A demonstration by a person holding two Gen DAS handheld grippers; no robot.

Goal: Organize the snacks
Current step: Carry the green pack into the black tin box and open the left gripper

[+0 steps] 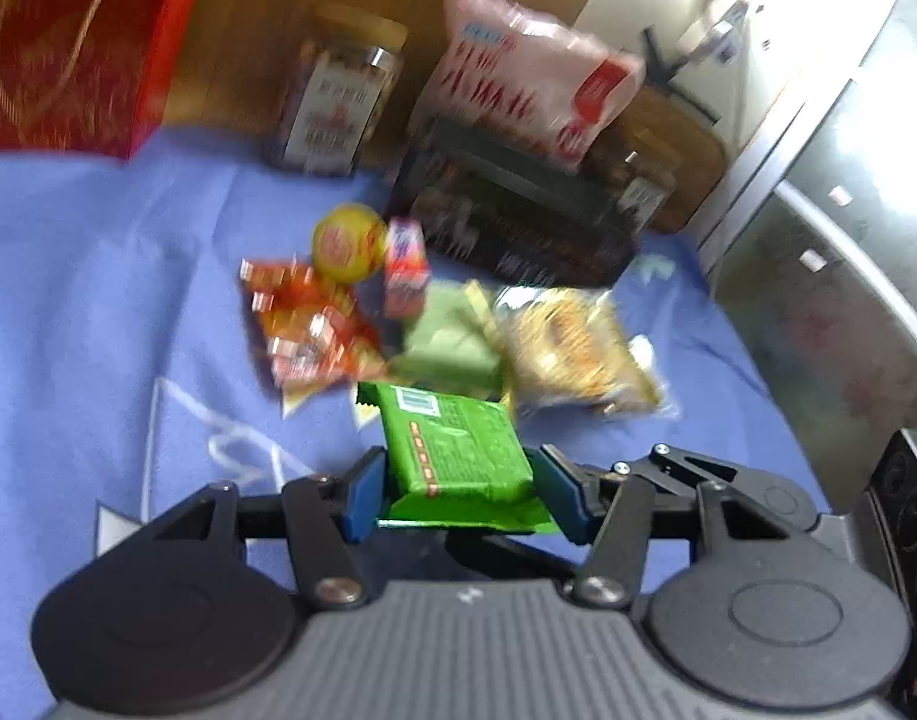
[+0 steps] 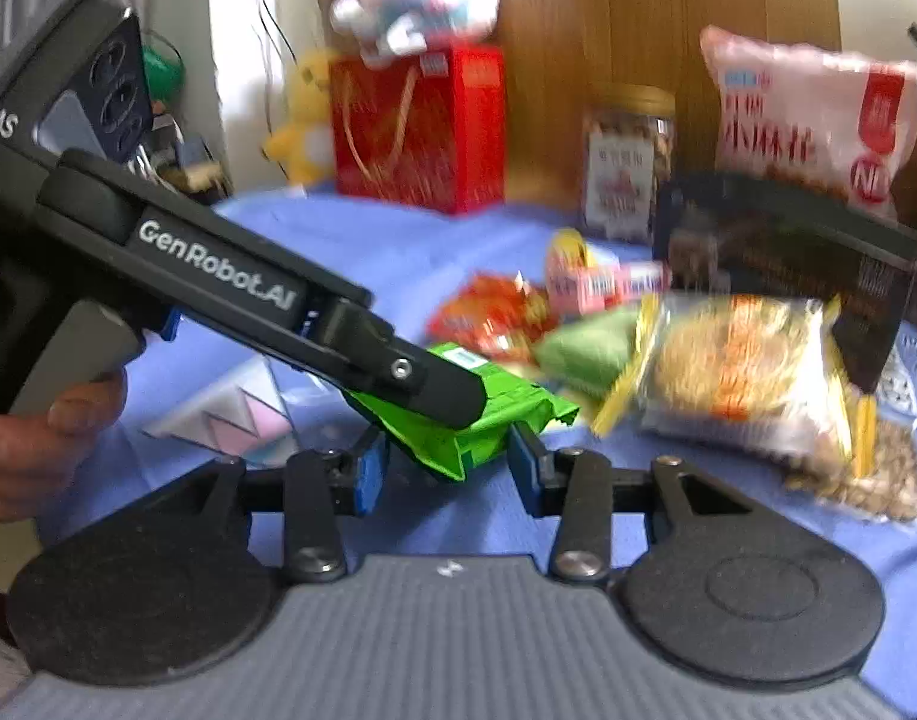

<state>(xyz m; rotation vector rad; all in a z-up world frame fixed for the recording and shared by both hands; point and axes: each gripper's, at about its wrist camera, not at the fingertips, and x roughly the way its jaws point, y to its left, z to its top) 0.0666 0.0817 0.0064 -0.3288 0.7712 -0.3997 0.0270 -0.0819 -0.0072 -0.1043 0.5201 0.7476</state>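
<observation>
A bright green snack packet (image 1: 455, 450) sits crosswise between the blue pads (image 1: 362, 495) of my left gripper (image 1: 458, 495), which is shut on it just above the blue cloth. In the right wrist view that gripper's black finger (image 2: 422, 381) reaches in from the left, still holding the green packet (image 2: 494, 420). The packet's lower corner hangs between the blue pads (image 2: 368, 480) of my right gripper (image 2: 449, 471). Blur hides whether those pads touch it. A hand (image 2: 32, 450) holds the left gripper's handle.
Loose snacks lie ahead on the blue cloth (image 1: 68, 300): orange packets (image 1: 305, 330), a yellow ball (image 1: 347, 243), a pale green packet (image 1: 452, 339) and a clear noodle bag (image 1: 578, 351). Behind stand a black box (image 1: 518, 222), a jar (image 1: 338, 102), a pink bag (image 1: 530, 66) and a red gift bag (image 1: 68, 42).
</observation>
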